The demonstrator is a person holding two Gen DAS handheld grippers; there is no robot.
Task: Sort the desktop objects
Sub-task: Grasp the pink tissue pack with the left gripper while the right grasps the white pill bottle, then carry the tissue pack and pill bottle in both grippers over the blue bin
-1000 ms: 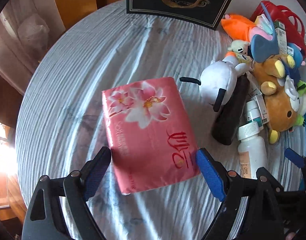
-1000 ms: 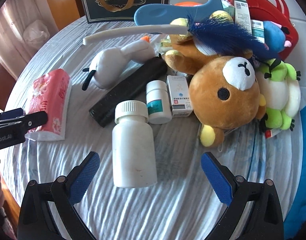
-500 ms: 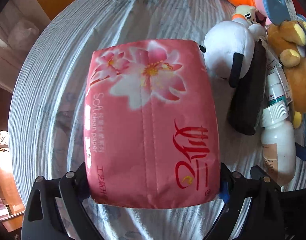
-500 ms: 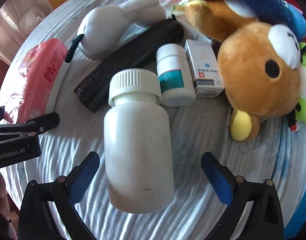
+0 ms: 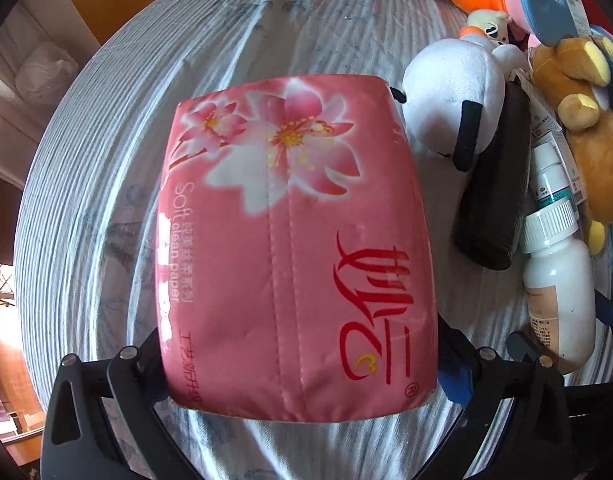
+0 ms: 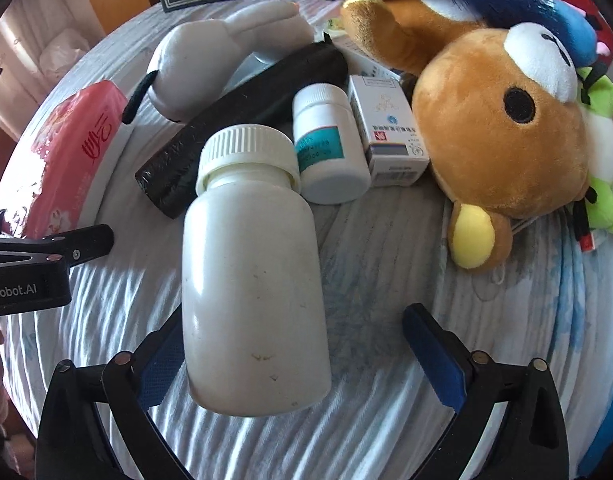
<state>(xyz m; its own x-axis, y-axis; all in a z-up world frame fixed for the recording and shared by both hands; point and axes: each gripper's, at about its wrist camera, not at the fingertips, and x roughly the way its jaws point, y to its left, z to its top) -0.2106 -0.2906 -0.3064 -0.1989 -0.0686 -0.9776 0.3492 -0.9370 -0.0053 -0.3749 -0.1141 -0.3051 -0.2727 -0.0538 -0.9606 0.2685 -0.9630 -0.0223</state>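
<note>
Sorting looks barely begun: nearly everything lies in one mixed cluster on the desk (image 5: 106,184), and no sorted group can be made out.

The left hand-held gripper (image 5: 302,364) straddles the pink tissue pack (image 5: 294,240), which lies flat on the striped cloth between its fingers. The jaws have just been opening and stand wide, one at each long side of the pack; the pads are mostly hidden behind the pack's edges, so whether they press on it cannot be told. The pack rests on the desk, not lifted.

The right hand-held gripper (image 6: 302,356) is spread open over the large white bottle (image 6: 254,280). The bottle lies close against its left finger, well clear of the right one, ungripped.

Just ahead of the right gripper sit a smaller white bottle with a teal label (image 6: 330,144), a medicine box (image 6: 390,132) and a black roll (image 6: 242,128). Further ahead and to its right are a white plush (image 6: 194,72), a brown bear plush (image 6: 502,128) and a green plush (image 6: 602,152), piled together. All of these seem left to sort.
</note>
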